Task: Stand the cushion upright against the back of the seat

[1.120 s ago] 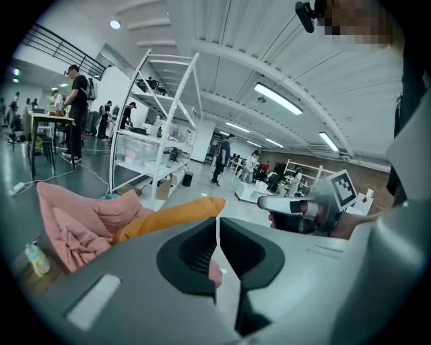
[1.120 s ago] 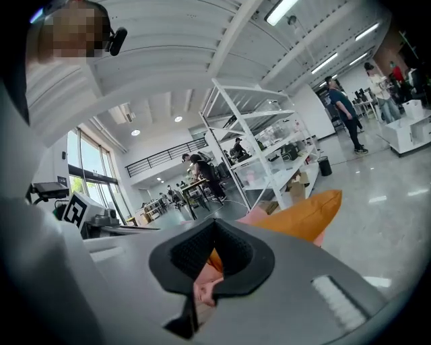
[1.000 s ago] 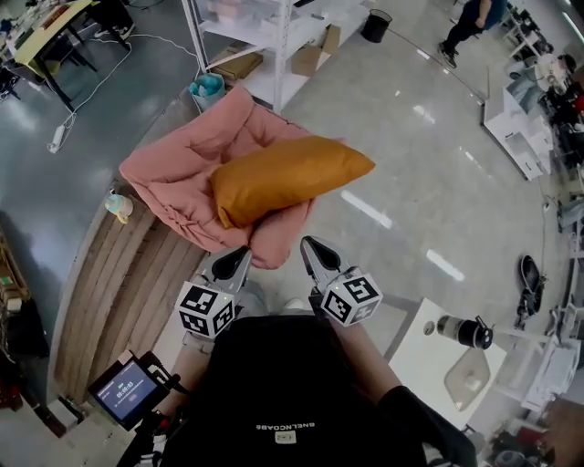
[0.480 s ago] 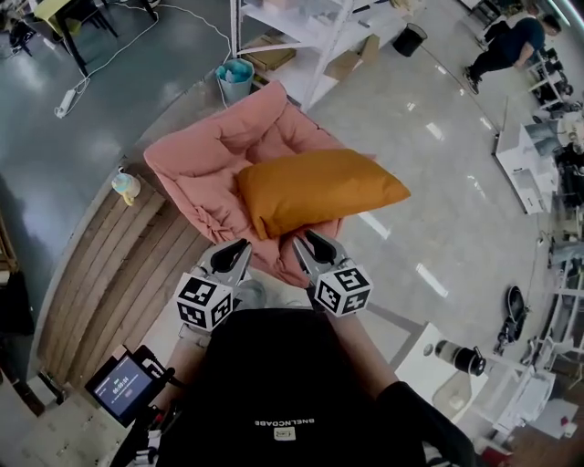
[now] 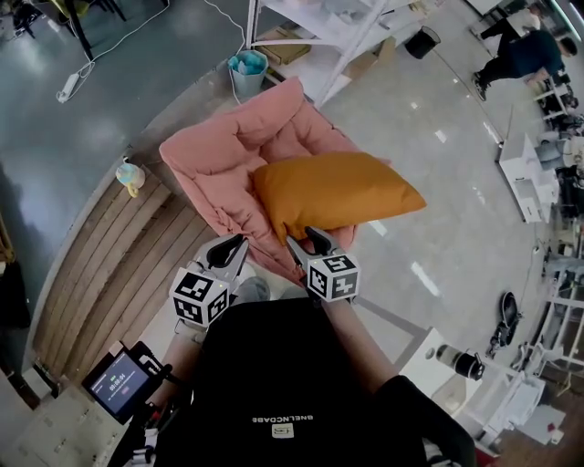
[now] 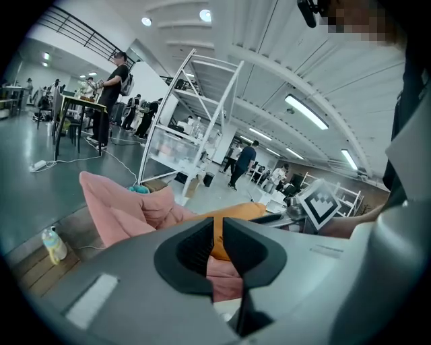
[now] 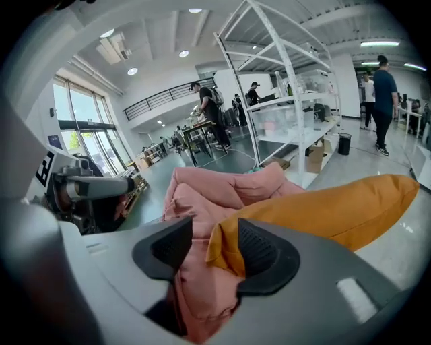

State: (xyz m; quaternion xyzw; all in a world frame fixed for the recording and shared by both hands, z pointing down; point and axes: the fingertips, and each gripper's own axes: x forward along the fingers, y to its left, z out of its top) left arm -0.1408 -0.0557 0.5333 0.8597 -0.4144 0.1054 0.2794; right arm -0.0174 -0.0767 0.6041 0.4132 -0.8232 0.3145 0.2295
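An orange cushion (image 5: 338, 191) lies flat across the pink padded seat (image 5: 228, 155), its right end hanging past the seat's edge. My right gripper (image 5: 306, 242) is at the cushion's near left corner. Its jaws have just been opening and stand open, with that corner (image 7: 225, 246) between the pads, resting against the right one. My left gripper (image 5: 233, 246) hovers by the seat's near edge, left of the cushion. Its jaws have just opened a little to a narrow slit with nothing in it (image 6: 217, 232); the cushion (image 6: 232, 212) shows beyond.
The seat rests on a curved wooden platform (image 5: 119, 264) with a small bottle (image 5: 132, 173) on it. A teal bucket (image 5: 246, 64) and a white shelf rack (image 5: 338, 27) stand behind the seat. A person (image 5: 525, 50) walks at the far right.
Both grippers have moved forward to the seat's near edge. The right jaws went from shut to open, now around the cushion's corner. The cushion itself has not shifted on the seat.
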